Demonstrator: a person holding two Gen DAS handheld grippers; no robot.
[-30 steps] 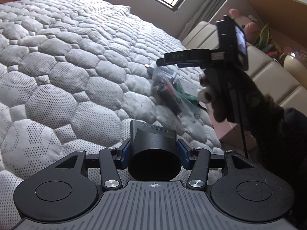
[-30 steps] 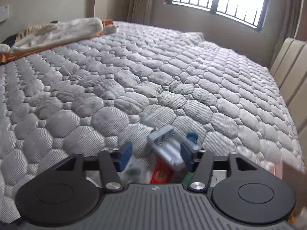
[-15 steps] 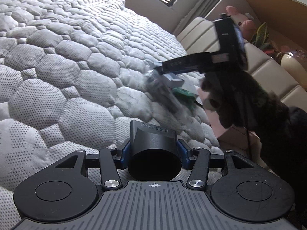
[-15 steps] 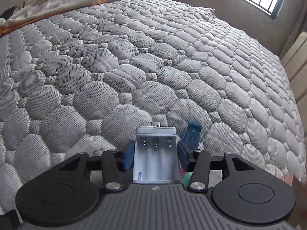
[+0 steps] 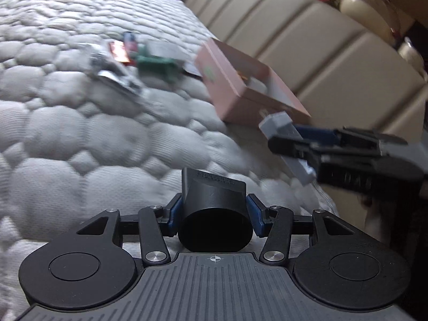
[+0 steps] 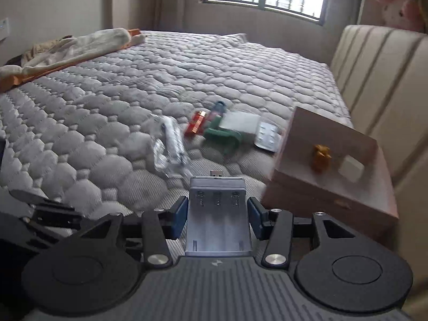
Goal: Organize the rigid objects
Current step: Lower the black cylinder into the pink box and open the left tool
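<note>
The right tool (image 6: 217,215) clamps a grey battery case (image 6: 218,218) — pink box (image 6: 331,187) at 2 o'clock; the left tool (image 5: 214,215) clamps a black nozzle (image 5: 214,211).

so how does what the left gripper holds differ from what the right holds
The left gripper is shut on a black nozzle, dark and rounded with a hollow mouth. The right gripper is shut on a grey charger, pale, flat and boxy with a USB plug. Both are held off the bed.

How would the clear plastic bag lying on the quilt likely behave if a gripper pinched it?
The clear plastic bag looks crumpled and thin, so it would probably sag and flop. Its glossy film may be slippery. Its contents seem loose and might shift toward the low end; what they are is too blurred to tell.
</note>
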